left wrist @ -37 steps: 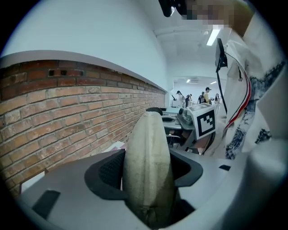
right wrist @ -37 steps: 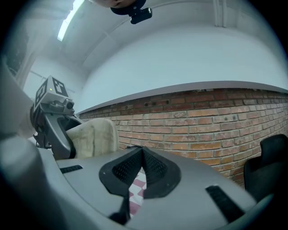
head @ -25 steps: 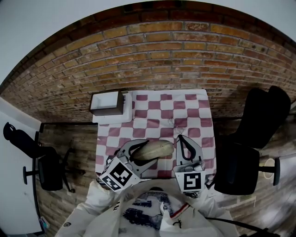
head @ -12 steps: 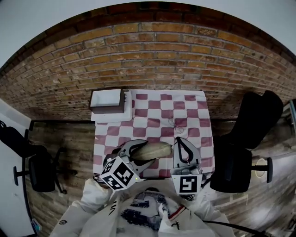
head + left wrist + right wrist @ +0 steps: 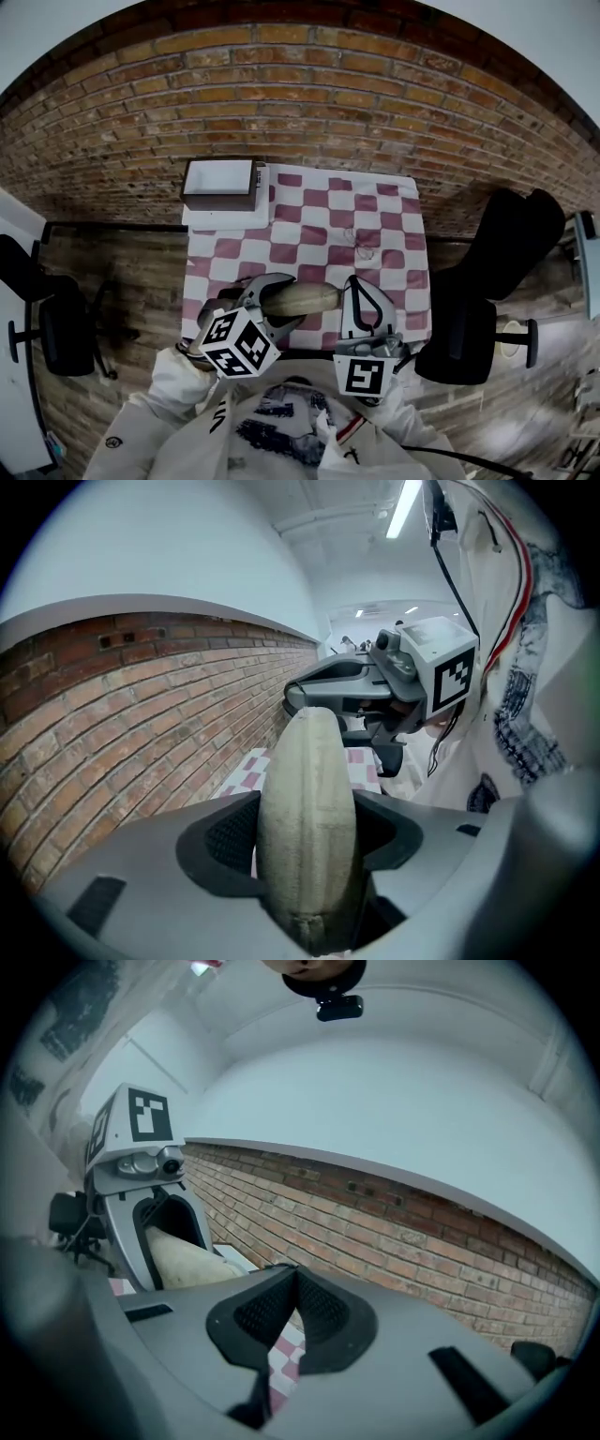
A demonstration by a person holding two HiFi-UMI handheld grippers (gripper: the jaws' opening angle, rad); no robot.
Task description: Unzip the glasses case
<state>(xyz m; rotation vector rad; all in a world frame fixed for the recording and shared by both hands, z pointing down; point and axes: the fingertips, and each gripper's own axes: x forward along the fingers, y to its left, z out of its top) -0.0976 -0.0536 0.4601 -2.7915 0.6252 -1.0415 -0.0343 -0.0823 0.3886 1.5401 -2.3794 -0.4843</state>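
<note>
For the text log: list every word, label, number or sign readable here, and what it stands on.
No text can be read anywhere.
Left marker cube and right marker cube: black-and-white square patterns only, no letters.
Shirt print: too blurred to read.
White-topped box: no legible label.

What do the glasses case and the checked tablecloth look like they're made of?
The glasses case looks like beige, matte, fuzzy fabric, perhaps felt or suede; a stitched seam shows at its near end. The tablecloth, red and white checks, creases slightly: thin cloth or plastic sheet, too small to tell.
</note>
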